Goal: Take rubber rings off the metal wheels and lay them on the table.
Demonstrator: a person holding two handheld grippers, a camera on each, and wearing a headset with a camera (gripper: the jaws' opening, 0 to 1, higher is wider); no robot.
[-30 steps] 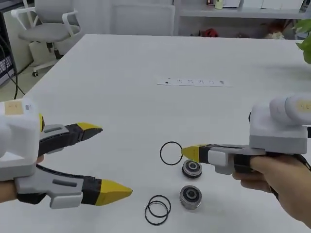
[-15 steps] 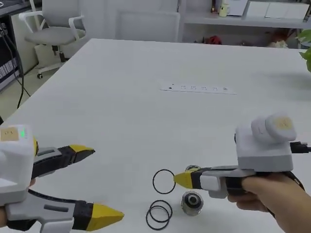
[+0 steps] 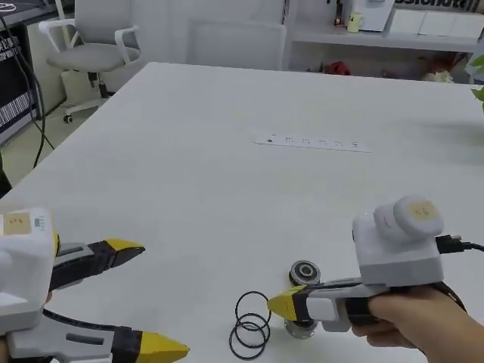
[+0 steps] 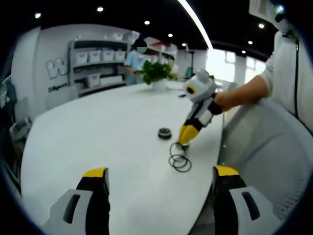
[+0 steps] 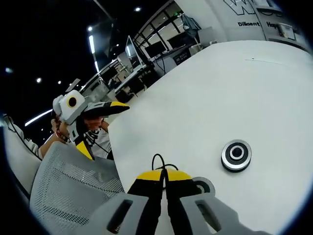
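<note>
Three thin black rubber rings (image 3: 250,327) lie overlapping on the white table (image 3: 227,174), just beside two round metal wheels (image 3: 305,273). The right gripper (image 3: 274,305), jaws pressed together, pinches the uppermost ring's edge. The left gripper (image 3: 160,299) is well apart, jaws spread wide

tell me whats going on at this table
A person works two yellow-tipped grippers at a white table. The right gripper is shut, seemingly pinching a thin black rubber ring next to two more rings lying on the table. A small metal wheel sits beside its tip, a second wheel just beyond. The left gripper hangs open, holding nothing.
</note>
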